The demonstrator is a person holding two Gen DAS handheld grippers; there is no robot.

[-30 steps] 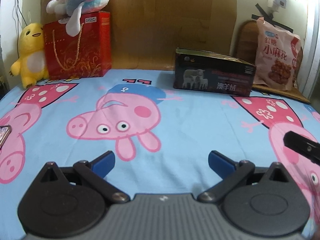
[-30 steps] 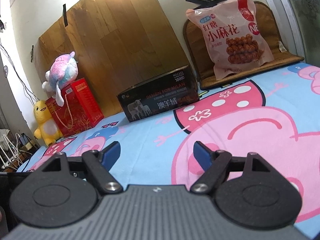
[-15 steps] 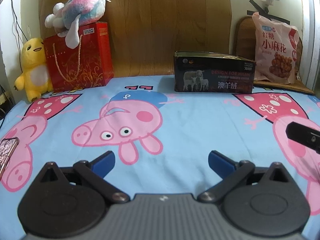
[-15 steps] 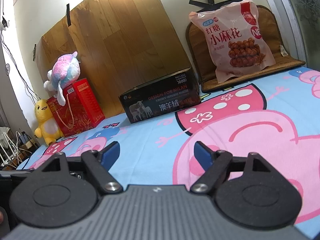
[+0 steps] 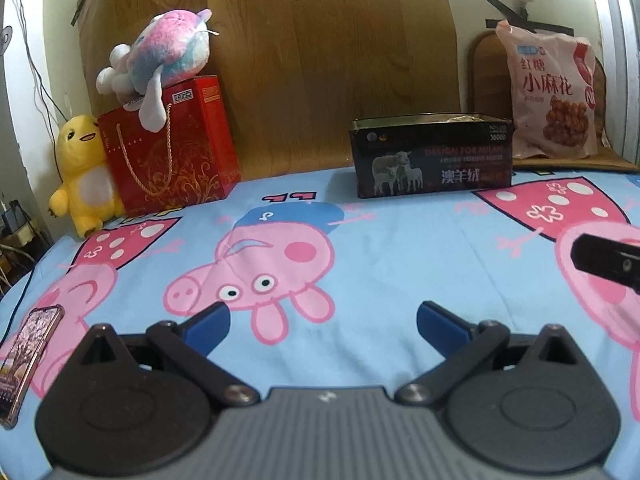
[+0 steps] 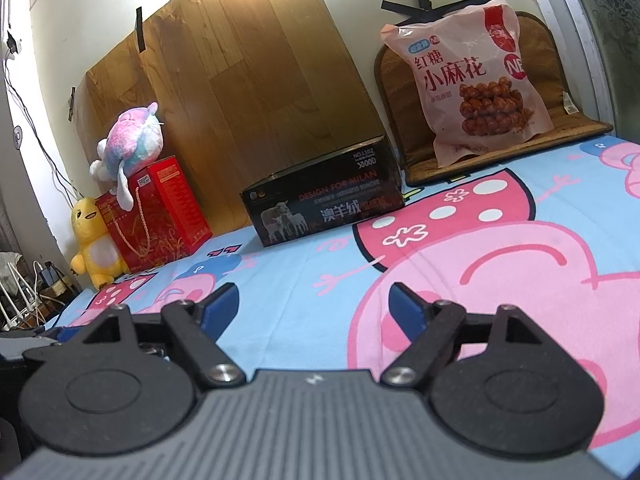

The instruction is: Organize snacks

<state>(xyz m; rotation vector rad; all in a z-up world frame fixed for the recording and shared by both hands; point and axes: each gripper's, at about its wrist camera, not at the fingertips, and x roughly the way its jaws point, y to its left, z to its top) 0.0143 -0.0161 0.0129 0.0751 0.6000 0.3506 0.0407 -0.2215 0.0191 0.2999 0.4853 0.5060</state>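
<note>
A pink snack bag point(image 5: 554, 92) point(image 6: 474, 88) with red Chinese print leans upright on a brown mat at the far right, against the wall. Left of it stands an open-topped black box point(image 5: 432, 158) point(image 6: 324, 202) with sheep pictures. My left gripper point(image 5: 322, 320) hovers open and empty over the cartoon-pig bedsheet point(image 5: 400, 264), well short of the box. My right gripper point(image 6: 314, 300) is open too, holding nothing, low over the sheet point(image 6: 460, 264). A black part of the right gripper point(image 5: 608, 262) shows at the right edge of the left wrist view.
A red gift bag point(image 5: 172, 156) point(image 6: 154, 216) with a pastel plush point(image 5: 160, 52) on top stands at the back left, beside a yellow duck plush point(image 5: 82, 172) point(image 6: 94, 242). A phone point(image 5: 26, 356) lies at the sheet's left edge. A wooden board point(image 5: 320, 48) backs the wall.
Both grippers' views have tilted up and swung slightly, so the box and snack bag sit more level and central. The jaws of both stay open. Nothing on the bed moved.
</note>
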